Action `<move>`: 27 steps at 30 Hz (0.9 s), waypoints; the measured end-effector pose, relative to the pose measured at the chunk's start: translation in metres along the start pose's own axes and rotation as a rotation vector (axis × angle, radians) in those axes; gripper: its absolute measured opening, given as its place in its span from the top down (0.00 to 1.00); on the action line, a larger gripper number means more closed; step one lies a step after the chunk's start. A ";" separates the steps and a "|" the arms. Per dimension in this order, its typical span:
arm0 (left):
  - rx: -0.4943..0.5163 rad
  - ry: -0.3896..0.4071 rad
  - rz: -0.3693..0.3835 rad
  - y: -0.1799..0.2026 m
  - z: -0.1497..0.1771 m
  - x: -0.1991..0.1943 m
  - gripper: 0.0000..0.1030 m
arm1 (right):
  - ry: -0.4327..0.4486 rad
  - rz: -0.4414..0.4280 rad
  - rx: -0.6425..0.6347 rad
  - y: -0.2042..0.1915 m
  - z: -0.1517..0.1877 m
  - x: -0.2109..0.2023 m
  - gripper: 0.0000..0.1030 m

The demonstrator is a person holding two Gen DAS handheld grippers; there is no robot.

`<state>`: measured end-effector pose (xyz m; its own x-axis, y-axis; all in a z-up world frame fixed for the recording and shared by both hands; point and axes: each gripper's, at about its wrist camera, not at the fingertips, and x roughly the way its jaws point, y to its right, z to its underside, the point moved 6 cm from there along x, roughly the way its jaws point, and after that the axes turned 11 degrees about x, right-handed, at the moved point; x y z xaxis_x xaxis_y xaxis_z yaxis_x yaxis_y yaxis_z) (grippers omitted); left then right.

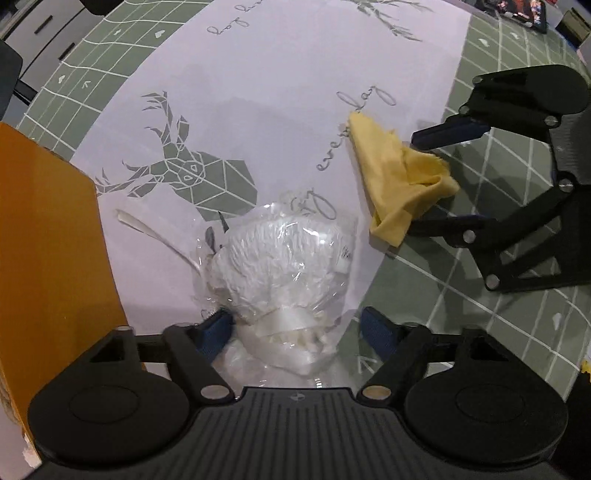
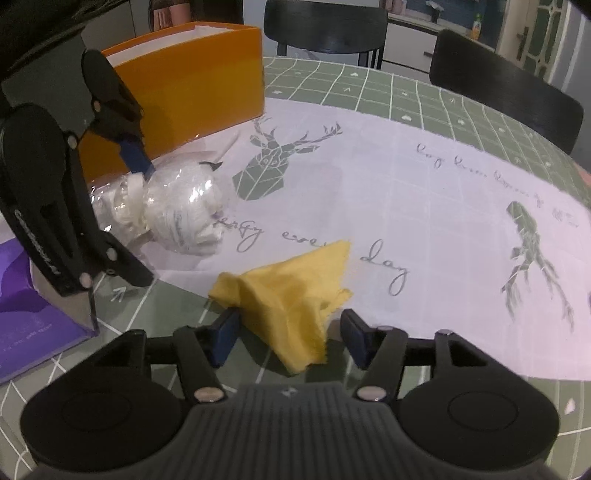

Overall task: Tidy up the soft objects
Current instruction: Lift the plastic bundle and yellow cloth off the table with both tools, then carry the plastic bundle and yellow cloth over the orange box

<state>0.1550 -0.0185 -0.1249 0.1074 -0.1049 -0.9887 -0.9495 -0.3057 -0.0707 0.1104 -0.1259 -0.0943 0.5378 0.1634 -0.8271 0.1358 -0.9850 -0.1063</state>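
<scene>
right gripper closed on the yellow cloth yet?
No. The right gripper is open, its fingers straddling the yellow cloth.

Looks like a home dining room: black chairs (image 2: 325,22) drawn up behind the desk (image 2: 373,88), green grid tablecloth, door (image 2: 524,37) beyond.

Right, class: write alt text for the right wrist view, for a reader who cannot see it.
The open right gripper straddles a crumpled yellow cloth on a green grid table. To the left, the left gripper is at a white soft item wrapped in clear plastic, in front of an orange box.
</scene>
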 end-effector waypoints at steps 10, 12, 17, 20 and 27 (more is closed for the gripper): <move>-0.053 0.051 0.000 -0.010 0.000 -0.005 0.46 | 0.021 -0.005 0.067 0.007 -0.008 -0.002 0.90; -0.061 0.080 -0.005 -0.011 0.001 -0.011 0.47 | 0.020 -0.006 0.078 0.009 -0.008 -0.001 0.91; -0.089 0.144 -0.013 -0.010 0.006 -0.034 0.48 | 0.037 -0.008 0.078 0.007 -0.010 -0.003 0.91; -0.097 0.173 -0.026 -0.009 0.007 -0.049 0.48 | 0.058 -0.018 0.084 0.006 -0.015 -0.009 0.91; -0.128 0.258 -0.057 -0.016 0.028 -0.101 0.48 | 0.116 -0.032 0.060 0.000 -0.027 -0.028 0.91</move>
<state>0.1514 0.0236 -0.0273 0.2463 -0.3166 -0.9160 -0.8966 -0.4334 -0.0913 0.1173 -0.1287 -0.0563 0.6269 0.1967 -0.7539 0.1067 -0.9802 -0.1671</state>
